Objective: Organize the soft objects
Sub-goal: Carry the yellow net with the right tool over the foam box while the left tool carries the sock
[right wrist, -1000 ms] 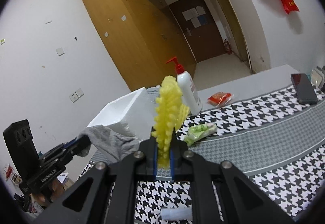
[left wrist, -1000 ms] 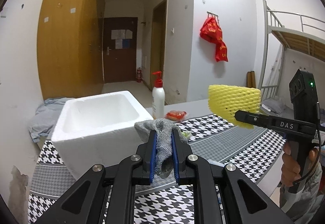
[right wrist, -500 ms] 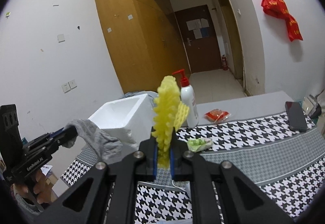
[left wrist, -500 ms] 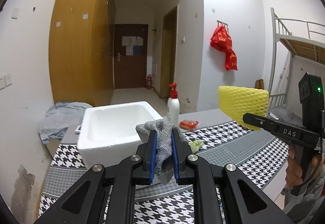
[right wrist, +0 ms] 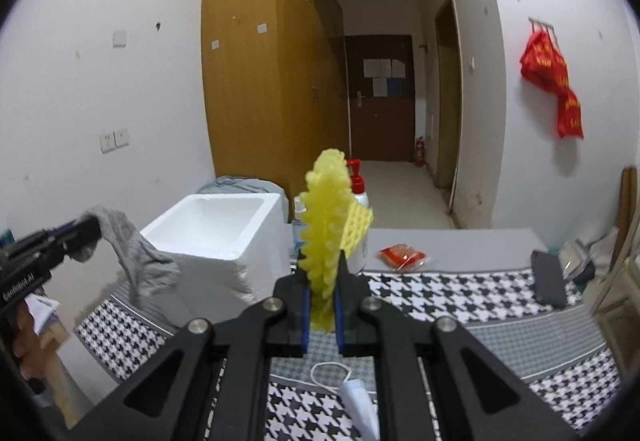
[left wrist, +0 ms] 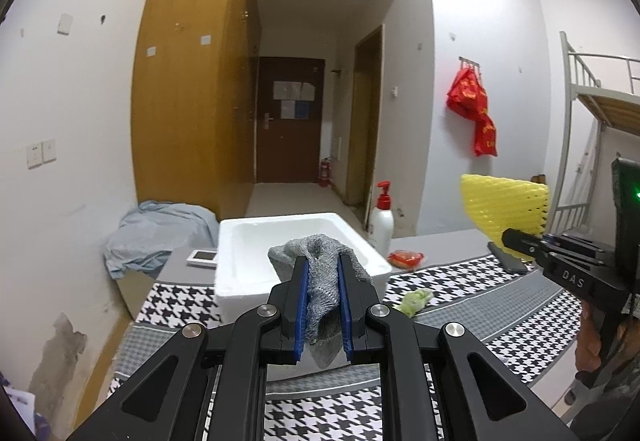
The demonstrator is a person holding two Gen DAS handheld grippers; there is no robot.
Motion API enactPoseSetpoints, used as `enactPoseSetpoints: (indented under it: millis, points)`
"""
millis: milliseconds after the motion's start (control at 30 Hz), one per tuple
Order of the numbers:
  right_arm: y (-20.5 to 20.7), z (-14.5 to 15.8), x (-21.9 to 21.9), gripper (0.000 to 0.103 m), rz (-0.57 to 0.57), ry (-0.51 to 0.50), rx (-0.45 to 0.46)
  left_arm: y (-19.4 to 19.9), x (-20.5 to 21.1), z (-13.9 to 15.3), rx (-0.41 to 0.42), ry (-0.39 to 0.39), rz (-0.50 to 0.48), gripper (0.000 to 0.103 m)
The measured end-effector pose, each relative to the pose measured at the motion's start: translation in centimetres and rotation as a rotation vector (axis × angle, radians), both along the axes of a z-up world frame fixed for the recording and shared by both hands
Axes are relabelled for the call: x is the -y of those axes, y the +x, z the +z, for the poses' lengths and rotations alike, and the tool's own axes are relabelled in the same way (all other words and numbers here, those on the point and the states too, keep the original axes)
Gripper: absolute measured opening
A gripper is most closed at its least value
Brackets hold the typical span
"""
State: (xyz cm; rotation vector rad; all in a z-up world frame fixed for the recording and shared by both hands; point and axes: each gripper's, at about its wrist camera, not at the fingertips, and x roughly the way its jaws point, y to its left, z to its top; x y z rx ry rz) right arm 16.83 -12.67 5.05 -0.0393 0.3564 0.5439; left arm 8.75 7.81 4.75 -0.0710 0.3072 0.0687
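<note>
The left tool (left wrist: pixel 322 283) is clamped on a grey knitted cloth (left wrist: pixel 320 277), held in the air in front of the white foam box (left wrist: pixel 240 241) at the table's (right wrist: pixel 500 325) left edge. The right tool (right wrist: pixel 322 283) pinches a yellow foam net (right wrist: pixel 326 217) upright above the table, open room to its right

One foam box (left wrist: pixel 296 241), two tools (left wrist: pixel 323 273) (right wrist: pixel 322 283).

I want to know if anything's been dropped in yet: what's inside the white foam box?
The foam box looks empty: only bare white walls and floor show. The gray cloth and the near wall hide its front corner.
</note>
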Motion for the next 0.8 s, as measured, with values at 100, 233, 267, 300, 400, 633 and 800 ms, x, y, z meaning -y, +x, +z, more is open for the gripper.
enactPoseSetpoints:
  millis: [100,233,267,300,400,633,800]
  points:
    - [0.0,0.0,-0.4,0.012,-0.002,-0.035,0.029,-0.3,-0.6,0.0,0.002,-0.01,0.022,0.015]
    - [-0.1,0.2,-1.0,0.012,0.016,-0.054,0.041,-0.6,-0.8,0.3,0.009,-0.002,0.044,0.015]
    - [-0.2,0.3,-1.1,0.012,0.022,-0.055,0.04,-0.7,-0.8,0.4,0.012,-0.001,0.048,0.015]
    - [0.0,0.3,-1.2,0.012,0.029,-0.054,0.038,-0.6,-0.9,0.6,0.014,0.0,0.05,0.015]
    - [0.1,0.5,-1.8,0.012,0.052,-0.054,0.032,-0.9,-1.2,0.8,0.017,0.008,0.066,0.015]
    - [0.6,0.7,-4.0,0.012,0.121,-0.048,0.005,-1.3,-2.5,0.8,0.015,0.011,0.118,0.015]
    - [1.0,0.8,-6.0,0.012,0.166,-0.054,-0.008,-1.8,-3.7,0.9,0.013,0.008,0.154,0.015]
